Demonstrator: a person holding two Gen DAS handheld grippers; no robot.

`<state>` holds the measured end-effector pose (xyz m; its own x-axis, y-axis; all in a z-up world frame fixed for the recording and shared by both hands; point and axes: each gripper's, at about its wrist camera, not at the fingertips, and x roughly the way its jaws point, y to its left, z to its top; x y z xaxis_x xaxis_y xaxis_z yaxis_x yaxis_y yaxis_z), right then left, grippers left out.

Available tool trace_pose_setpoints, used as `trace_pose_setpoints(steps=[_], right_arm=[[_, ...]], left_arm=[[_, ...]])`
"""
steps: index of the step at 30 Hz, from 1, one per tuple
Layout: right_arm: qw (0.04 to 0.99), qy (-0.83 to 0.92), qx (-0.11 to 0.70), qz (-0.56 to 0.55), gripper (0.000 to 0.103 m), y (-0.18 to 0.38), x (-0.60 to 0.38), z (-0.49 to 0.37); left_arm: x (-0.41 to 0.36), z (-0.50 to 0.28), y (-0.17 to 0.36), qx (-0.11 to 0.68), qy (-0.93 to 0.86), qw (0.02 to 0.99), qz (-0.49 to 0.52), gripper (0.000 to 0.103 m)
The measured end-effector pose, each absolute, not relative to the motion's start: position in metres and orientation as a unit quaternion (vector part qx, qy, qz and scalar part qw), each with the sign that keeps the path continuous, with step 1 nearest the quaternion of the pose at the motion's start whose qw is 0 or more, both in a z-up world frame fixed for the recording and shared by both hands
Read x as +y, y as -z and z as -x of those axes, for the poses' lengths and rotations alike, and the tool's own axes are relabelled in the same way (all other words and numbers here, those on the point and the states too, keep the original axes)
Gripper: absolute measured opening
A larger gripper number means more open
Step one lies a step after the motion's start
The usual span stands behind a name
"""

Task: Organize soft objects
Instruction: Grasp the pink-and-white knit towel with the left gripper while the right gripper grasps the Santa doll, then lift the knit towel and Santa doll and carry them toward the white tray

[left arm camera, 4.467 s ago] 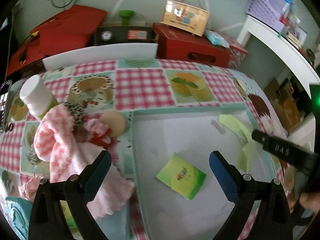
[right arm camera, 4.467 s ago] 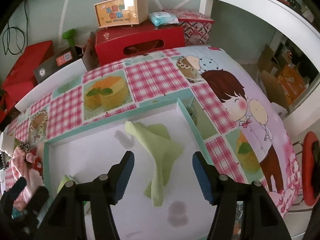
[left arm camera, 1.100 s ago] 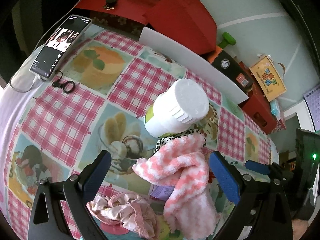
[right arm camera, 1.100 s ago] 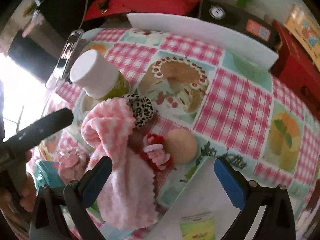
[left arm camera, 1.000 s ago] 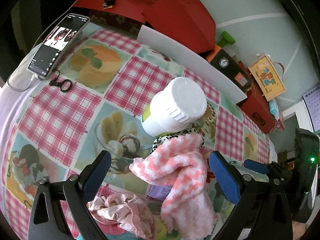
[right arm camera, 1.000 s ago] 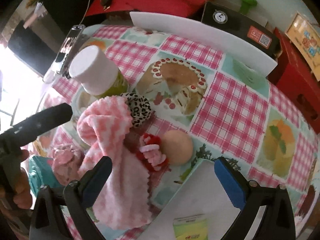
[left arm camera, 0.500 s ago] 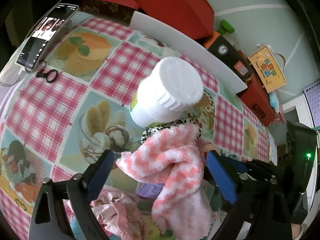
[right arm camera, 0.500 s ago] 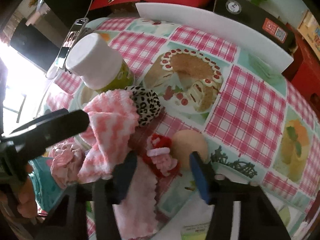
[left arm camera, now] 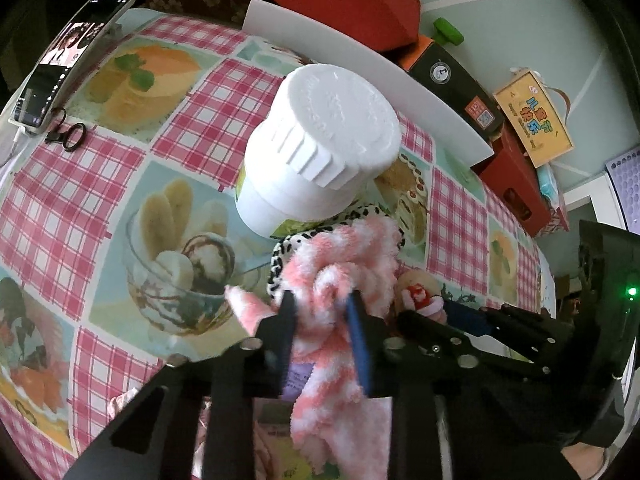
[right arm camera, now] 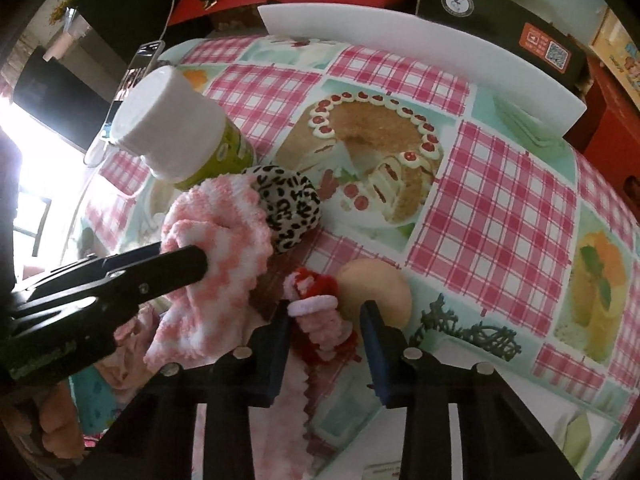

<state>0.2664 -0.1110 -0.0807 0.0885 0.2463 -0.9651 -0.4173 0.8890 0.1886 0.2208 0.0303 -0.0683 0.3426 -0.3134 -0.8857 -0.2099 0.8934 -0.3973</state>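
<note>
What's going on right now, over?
Left gripper clamped on pink-white fuzzy cloth. Right gripper closing around small red-pink plush. White-capped jar close behind.

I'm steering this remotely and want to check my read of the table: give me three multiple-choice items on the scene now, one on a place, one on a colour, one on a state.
1. What stands directly behind the leopard-print scrunchie?
A. a white-capped jar
B. a phone
C. a red box

2. What colours is the fluffy cloth?
A. green and yellow
B. pink and white
C. plain blue

3. How is the left gripper?
A. wide open above the cloth
B. shut on nothing
C. shut on the fluffy cloth

Answers:
1 A: the white-capped jar rises right behind the scrunchie.
2 B: pink and white stripes run across the cloth.
3 C: its jaws have just been closing, and both pads now pinch a fold of the cloth.
</note>
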Motion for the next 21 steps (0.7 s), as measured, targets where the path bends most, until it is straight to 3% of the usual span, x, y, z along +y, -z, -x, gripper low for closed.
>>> trace_pose_setpoints(steps=[6,21], right_arm=[[0.740,-0.231,0.629,0.059,0.026,0.077,-0.114,-0.267],[0.753,-0.229,0.615,0.042,0.025,0.047,-0.122,-0.257]], left_arm=[[0.035,-0.219,0.067,0.567,0.038,0.788,0.238,0.013],[0.035,-0.214,0.045,0.545,0.060,0.802,0.237,0.010]])
